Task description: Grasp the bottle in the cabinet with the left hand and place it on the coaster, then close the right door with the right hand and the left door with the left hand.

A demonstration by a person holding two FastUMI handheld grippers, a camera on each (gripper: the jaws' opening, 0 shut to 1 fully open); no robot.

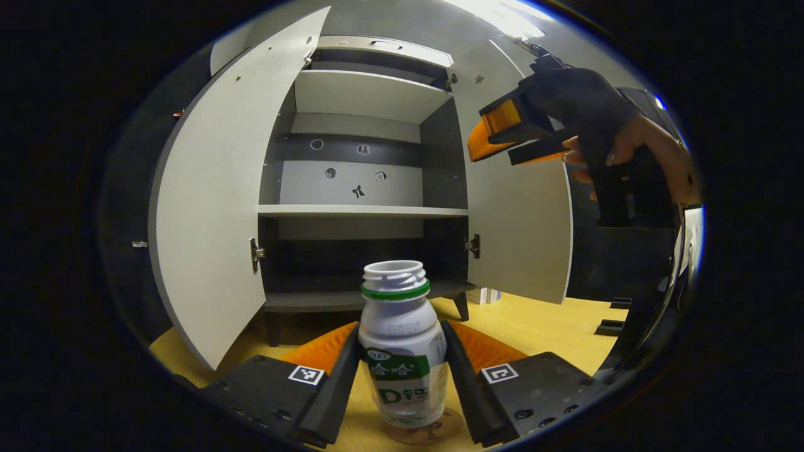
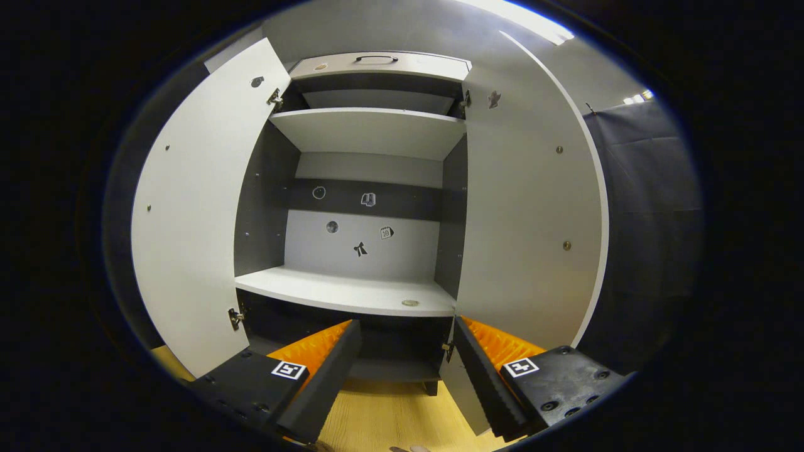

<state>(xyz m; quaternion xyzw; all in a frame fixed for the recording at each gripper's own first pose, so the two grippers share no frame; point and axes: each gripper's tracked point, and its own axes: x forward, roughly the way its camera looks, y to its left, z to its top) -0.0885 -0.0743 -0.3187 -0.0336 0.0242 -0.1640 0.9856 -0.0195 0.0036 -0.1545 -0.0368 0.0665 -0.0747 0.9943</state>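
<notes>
1. Bottle (image 1: 402, 351): white plastic with a green neck ring and a green label, no cap, upright. In the left gripper view it stands on the coaster, out of the cabinet, in front of the open doors.
2. Coaster (image 1: 433, 432): round, brownish disc lying on the table (image 1: 540, 326) (light wood top); only its edge shows under the bottle's base.
3. Left gripper (image 1: 402, 376): its two fingers stand either side of the bottle, close against its flanks. Whether both press on it cannot be told.
4. Right gripper (image 2: 408, 370): jaws wide apart, holding nothing. In the left gripper view it is raised at the upper right, held by a hand (image 1: 634, 150), in front of the right door.
5. Cabinet (image 2: 370, 292): pale shelves, dark side walls, small stickers on the back panel. A small round thing lies on the middle shelf (too small to tell what it is).
6. Left door (image 2: 195, 213): swung wide open, hinges visible on its inner edge.
7. Right door (image 2: 527, 220): also swung open; the right gripper's fingers point at the gap beside its inner edge.
</notes>
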